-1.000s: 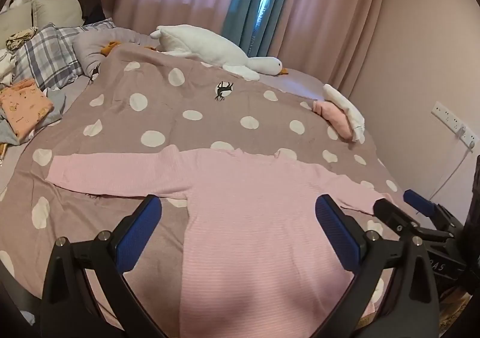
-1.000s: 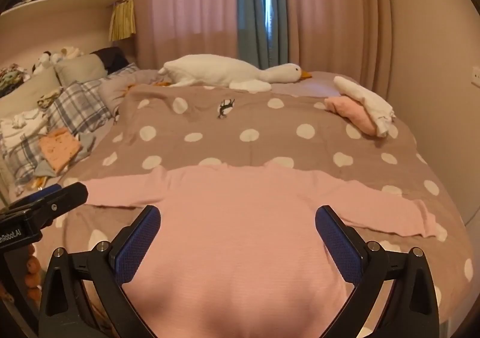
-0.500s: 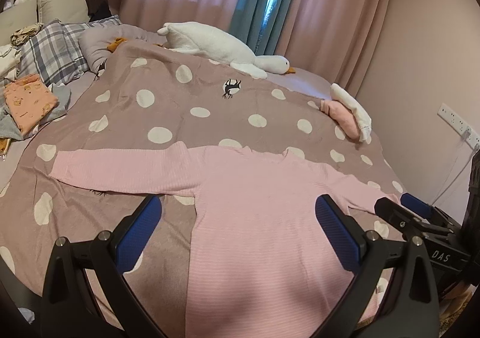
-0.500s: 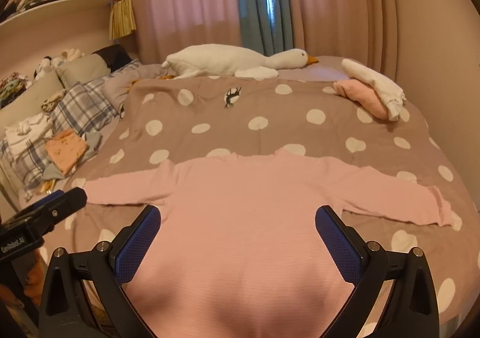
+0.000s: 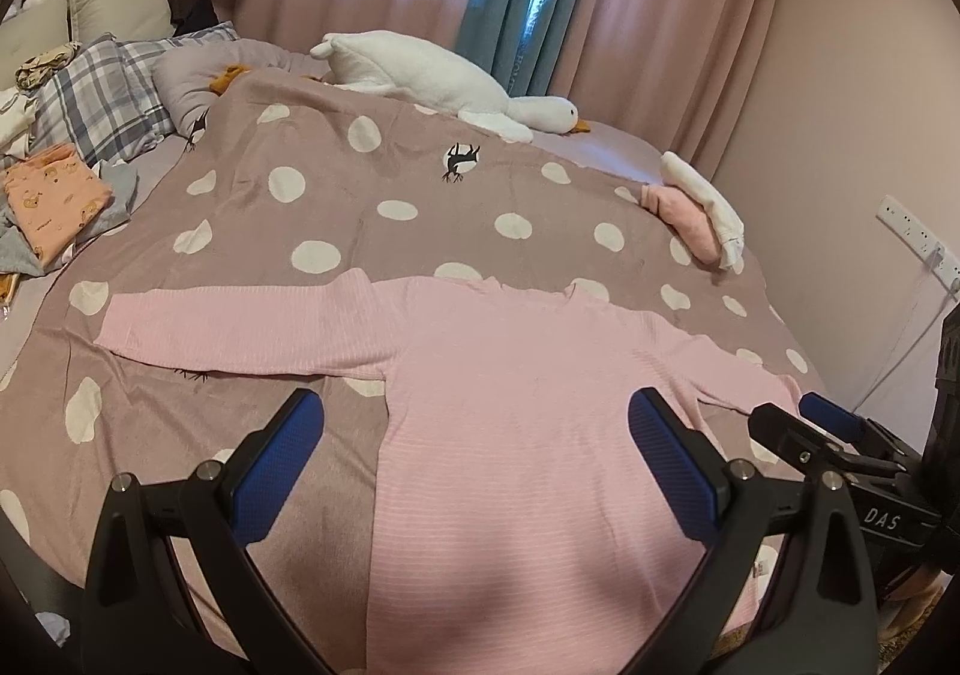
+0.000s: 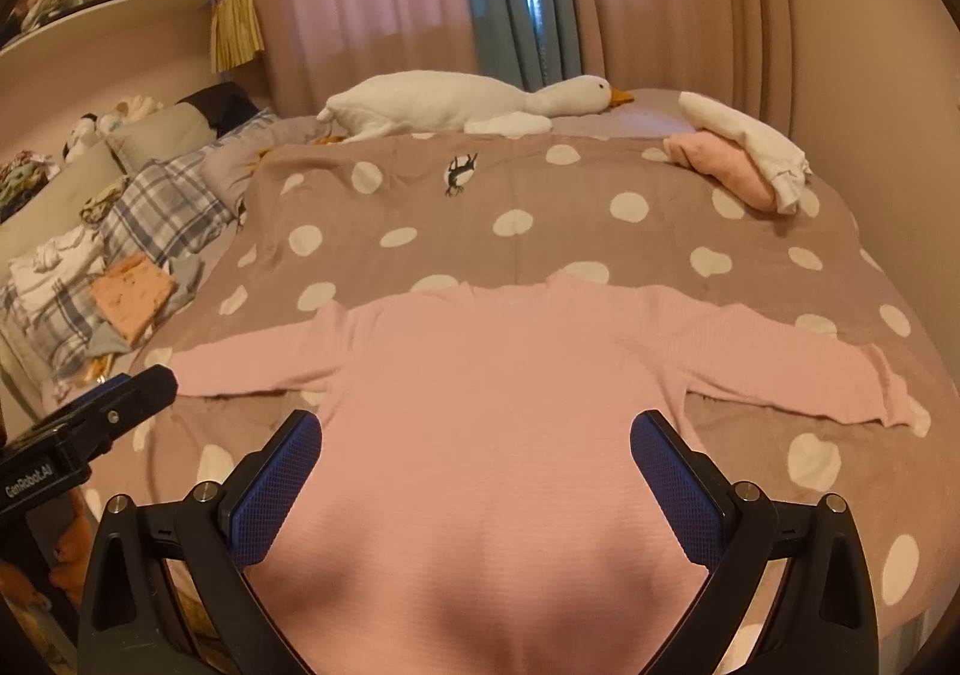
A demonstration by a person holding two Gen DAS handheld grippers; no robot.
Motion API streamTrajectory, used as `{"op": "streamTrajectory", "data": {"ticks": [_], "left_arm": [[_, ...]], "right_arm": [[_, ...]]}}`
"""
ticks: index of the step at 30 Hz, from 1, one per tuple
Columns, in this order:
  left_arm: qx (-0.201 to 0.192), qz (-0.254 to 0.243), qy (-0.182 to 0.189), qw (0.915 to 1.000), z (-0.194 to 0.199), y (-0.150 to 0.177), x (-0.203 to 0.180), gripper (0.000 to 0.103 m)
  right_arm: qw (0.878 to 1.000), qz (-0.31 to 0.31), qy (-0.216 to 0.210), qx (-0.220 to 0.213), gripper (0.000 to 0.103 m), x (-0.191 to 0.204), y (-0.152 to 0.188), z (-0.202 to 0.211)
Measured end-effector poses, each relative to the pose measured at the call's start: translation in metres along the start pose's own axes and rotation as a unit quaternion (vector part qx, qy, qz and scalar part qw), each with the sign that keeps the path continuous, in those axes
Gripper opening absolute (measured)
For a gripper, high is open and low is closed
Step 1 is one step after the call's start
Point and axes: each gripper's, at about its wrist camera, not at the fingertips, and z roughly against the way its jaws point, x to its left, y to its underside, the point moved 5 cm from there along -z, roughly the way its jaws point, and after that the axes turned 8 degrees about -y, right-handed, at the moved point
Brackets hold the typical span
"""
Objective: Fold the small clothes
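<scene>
Left wrist: pink top flat.

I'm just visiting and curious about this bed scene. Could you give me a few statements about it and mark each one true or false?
1. The pink long-sleeved top lies spread flat with both sleeves stretched out sideways. True.
2. The left tongs are clamped on a sleeve. False: they are open and hold nothing.
3. A white plush goose lies at the far end of the bed, near the curtains. True.
4. The right tongs are gripping the top's hem. False: they are open, holding nothing.
5. The brown bedspread with white dots is plain. False: besides the dots, it has a small dark animal figure on it.
</scene>
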Motion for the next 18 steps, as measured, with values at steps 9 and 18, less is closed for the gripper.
{"op": "streamTrajectory", "data": {"ticks": [9,18], "left_arm": [[0.021,-0.003,-0.008,0.9997,-0.007,0.006,0.003,0.101],[0.032,-0.014,-0.013,0.9993,-0.011,0.007,-0.005,0.101]], "right_arm": [[1.000,-0.005,0.003,0.006,0.102,-0.001,0.001,-0.004],[1.000,-0.018,-0.003,0.006,0.102,-0.003,0.003,-0.001]]}}
